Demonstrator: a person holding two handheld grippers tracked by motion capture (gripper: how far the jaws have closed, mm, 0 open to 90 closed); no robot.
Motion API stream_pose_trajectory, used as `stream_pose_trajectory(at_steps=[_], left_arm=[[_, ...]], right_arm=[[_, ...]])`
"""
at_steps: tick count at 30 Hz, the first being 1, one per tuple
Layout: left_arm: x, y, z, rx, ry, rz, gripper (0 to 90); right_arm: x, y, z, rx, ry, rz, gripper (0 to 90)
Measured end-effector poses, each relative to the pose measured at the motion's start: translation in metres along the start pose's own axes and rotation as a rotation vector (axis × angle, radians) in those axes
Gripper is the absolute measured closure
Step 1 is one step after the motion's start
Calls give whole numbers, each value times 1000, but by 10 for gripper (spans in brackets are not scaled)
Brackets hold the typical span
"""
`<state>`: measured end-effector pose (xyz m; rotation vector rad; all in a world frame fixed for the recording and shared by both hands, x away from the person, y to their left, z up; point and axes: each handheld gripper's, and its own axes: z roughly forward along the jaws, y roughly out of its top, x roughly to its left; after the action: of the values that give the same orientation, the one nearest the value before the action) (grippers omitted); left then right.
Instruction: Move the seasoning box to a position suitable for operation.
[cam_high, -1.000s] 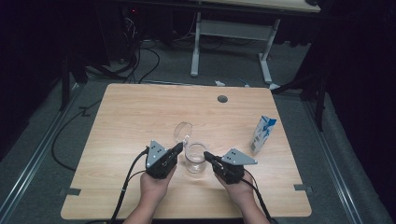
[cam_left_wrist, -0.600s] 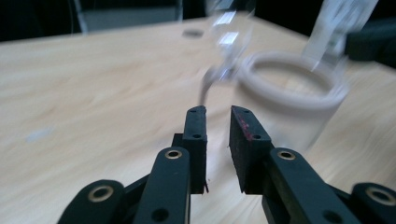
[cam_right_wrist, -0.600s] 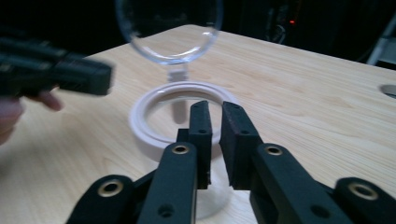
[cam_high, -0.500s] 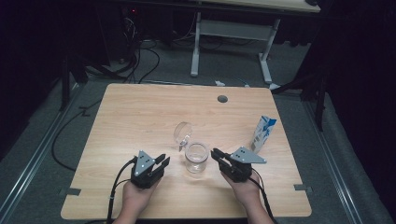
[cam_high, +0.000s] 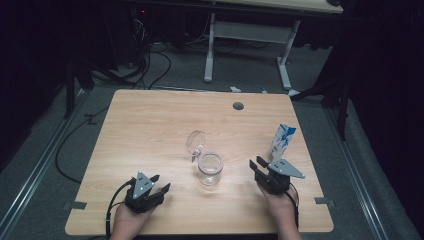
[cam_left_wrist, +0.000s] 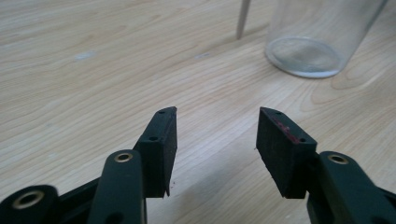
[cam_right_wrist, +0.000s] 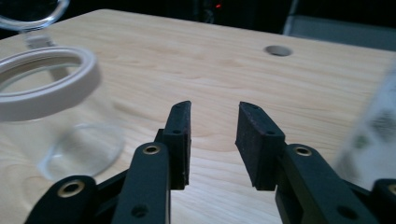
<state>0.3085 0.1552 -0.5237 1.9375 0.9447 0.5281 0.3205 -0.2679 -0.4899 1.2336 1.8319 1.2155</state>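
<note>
High view first: big wooden table (cam_high: 150, 125), and the jar (cam_high: 210, 169) stands near its middle with its hinged lid (cam_high: 195, 141) flipped open just behind it. Off to the right there's a carton (cam_high: 282, 142) standing upright.

Left gripper (cam_high: 156, 186) is down near the front edge, well apart from the jar now. Its jaws have just been opening and there's nothing between them; in the left gripper view the left gripper (cam_left_wrist: 215, 140) has both pads spread over bare wood, with the jar's base (cam_left_wrist: 306, 56) up ahead and off to the right, not touching.

Right gripper (cam_high: 257, 169) sits right of the jar, just in front of the carton. Same deal: jaws have just been opening, nothing in the gap. In the right gripper view the right gripper (cam_right_wrist: 214, 135) is parted over the tabletop, with the jar's white rim (cam_right_wrist: 46, 84) off to its left.

Compared with a second ago, both grippers were tight up against the jar's sides; since then they've let go and pulled away to either side, and the jar stayed put.
</note>
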Motion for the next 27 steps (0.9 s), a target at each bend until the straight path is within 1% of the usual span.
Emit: stream_pose_trajectory(at_steps=[1, 2, 3, 4, 5, 6, 7, 8, 9, 10, 11, 12, 13, 14, 15, 16, 17, 18, 19, 20, 22, 23, 24, 26, 27], left_arm=[[6, -3, -3, -16, 2, -29, 478], [6, -3, -3, -16, 2, -29, 475], [8, -4, -4, -23, 6, -40, 475], [11, -4, -5, -29, 6, -47, 473], [14, -4, -6, -42, 10, -70, 472], [15, -4, -7, -46, 7, -79, 472], [15, -4, -7, -46, 7, -79, 472], [15, -4, -7, -47, 6, -85, 472], [14, -4, -6, -43, 7, -84, 474], [14, -4, -5, -39, 10, -81, 474], [13, -4, -4, -41, 10, -83, 474], [13, -4, -4, -41, 10, -83, 474], [13, -4, -4, -50, 13, -88, 474], [13, -4, -4, -50, 13, -88, 474], [13, -4, -5, -58, 16, -86, 474], [13, -4, -5, -58, 16, -86, 474], [13, -4, -5, -57, 17, -83, 474], [13, -4, -5, -57, 17, -83, 474], [14, -4, -5, -58, 18, -85, 474], [15, -5, -5, -63, 18, -92, 474], [15, -5, -6, -65, 16, -91, 474], [16, -5, -6, -65, 16, -91, 474], [16, -5, -6, -66, 18, -93, 474], [16, -5, -7, -69, 22, -93, 474], [15, -5, -7, -71, 21, -93, 474]], right_arm=[[-8, -3, -5, -5, -37, 24, 596], [-12, -6, -7, 1, -51, 32, 585], [-12, -6, -7, 1, -51, 32, 585], [-16, -8, -8, 7, -70, 38, 572], [-22, -11, -10, 26, -104, 43, 531], [-24, -12, -12, 26, -127, 46, 518], [-24, -12, -12, 26, -127, 46, 518], [-27, -12, -14, 25, -140, 50, 500], [-32, -11, -17, 29, -159, 71, 458], [-35, -10, -17, 28, -161, 74, 442], [-37, -9, -17, 25, -172, 78, 432], [-37, -9, -17, 25, -172, 78, 432], [-41, -4, -15, 20, -196, 82, 425], [-41, -4, -15, 20, -196, 82, 425], [-46, 1, -11, 16, -209, 87, 412], [-46, 1, -11, 16, -209, 87, 412], [-50, 5, -5, 23, -226, 85, 409], [-52, 6, -2, 27, -237, 86, 417], [-52, 6, -2, 27, -237, 86, 417], [-55, 8, 2, 34, -263, 79, 451], [-56, 9, 5, 47, -275, 67, 495], [-56, 9, 6, 51, -281, 62, 537], [-56, 9, 5, 52, -282, 60, 590], [-57, 8, 3, 51, -280, 60, 632], [-57, 8, 2, 51, -276, 67, 664]])
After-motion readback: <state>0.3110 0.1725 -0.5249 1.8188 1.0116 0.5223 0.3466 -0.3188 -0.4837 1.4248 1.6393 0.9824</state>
